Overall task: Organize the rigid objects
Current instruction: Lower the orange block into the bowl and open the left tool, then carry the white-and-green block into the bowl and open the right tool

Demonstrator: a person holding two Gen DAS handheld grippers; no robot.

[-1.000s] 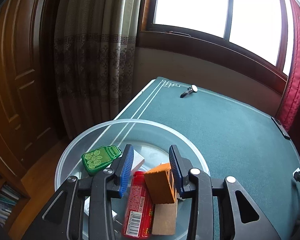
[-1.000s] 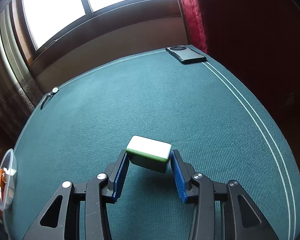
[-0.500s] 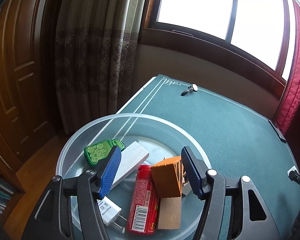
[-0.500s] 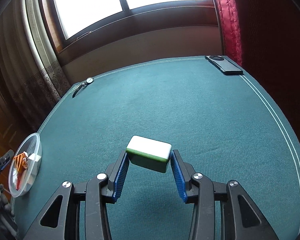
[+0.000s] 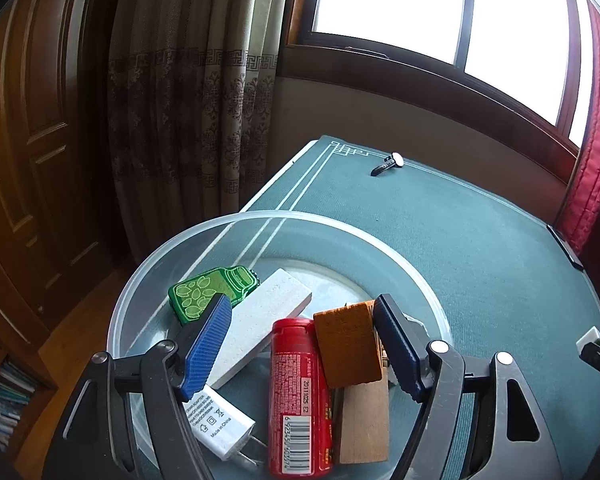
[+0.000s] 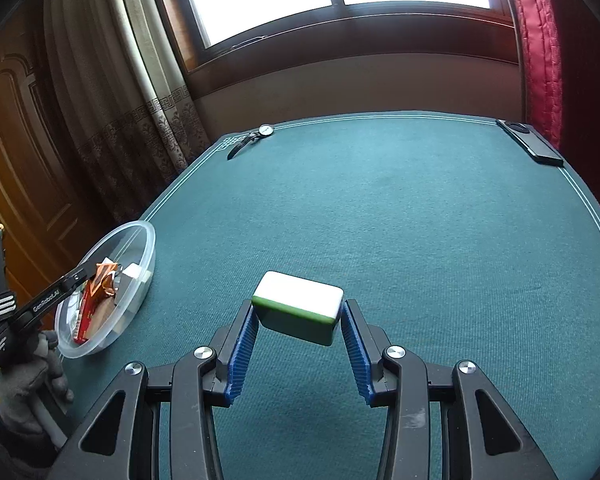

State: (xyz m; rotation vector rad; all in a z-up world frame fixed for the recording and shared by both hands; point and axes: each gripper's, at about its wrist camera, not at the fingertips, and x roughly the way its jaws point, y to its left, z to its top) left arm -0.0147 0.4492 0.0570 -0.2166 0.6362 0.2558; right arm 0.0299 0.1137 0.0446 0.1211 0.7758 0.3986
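Between my right gripper's (image 6: 298, 334) blue ribbed pads sits a small rectangular tile with a white top and a green band along its upper edge (image 6: 298, 312) — clamped at both short ends, lifted clear of the green felt tabletop (image 6: 420, 220), one corner tilted slightly toward the camera. Its faces look smooth and glossy, corners rounded; the lower body reads pale grey-white.

On the left side of the table, near the edge, stands the round clear plastic bowl (image 5: 260, 218). My left gripper (image 5: 302, 344) hovers over it with its fingers spread wide, gripping nothing. The orange-brown rectangular block (image 5: 348, 344) leans just beside the right finger; contact I cannot confirm. Inside the bowl I note:
- a red cylindrical tube with a barcode label (image 5: 300, 396), lying lengthwise;
- a plain tan wooden slab (image 5: 366, 424), under the orange block;
- a long white textured bar (image 5: 260, 324), lying diagonally;
- a green jar-shaped flat piece with a leaf pattern (image 5: 210, 292);
- a white plug adapter with printed text (image 5: 220, 424), prongs pointing toward the camera.

At the far edge lie a wristwatch with a dark strap (image 6: 254, 138) and a black phone (image 6: 530, 148) — well apart. A gloved hand (image 6: 24, 380) holds the left tool.
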